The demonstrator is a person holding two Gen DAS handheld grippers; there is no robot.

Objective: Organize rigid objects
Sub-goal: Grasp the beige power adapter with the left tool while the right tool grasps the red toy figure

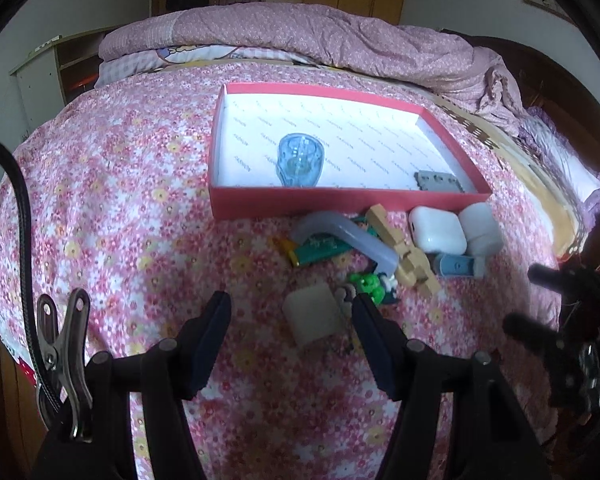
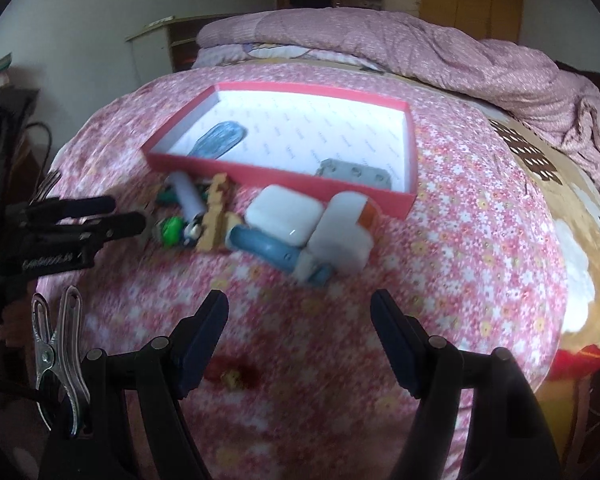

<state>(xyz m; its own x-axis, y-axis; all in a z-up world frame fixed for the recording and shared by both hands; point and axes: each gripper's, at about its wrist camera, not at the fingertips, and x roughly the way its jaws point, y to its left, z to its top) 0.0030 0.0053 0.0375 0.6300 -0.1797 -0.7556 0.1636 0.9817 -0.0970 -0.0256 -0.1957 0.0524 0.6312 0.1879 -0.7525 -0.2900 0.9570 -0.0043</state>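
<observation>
The left tongs [image 1: 292, 320] are standing wide and holding nothing, a beige block [image 1: 310, 312] lying on the bed [image 1: 140, 200] between their tips. The right tongs [image 2: 300, 316] are gaping wide, empty over bare bedspread. The jumble of small items, among them a white case [image 1: 438, 230], is lying toward twelve o'clock, just beside the red box [image 1: 340, 200], which is holding a blue object [image 1: 300, 158] and a grey plate [image 1: 440, 182]

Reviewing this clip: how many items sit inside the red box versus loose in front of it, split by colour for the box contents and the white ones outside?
In the red box:
Blue clear item: 1
Grey studded plate: 1
Outside, white:
White rounded case: 1
White block: 1
Total: 4. The other loose items are too cluttered to count.
</observation>
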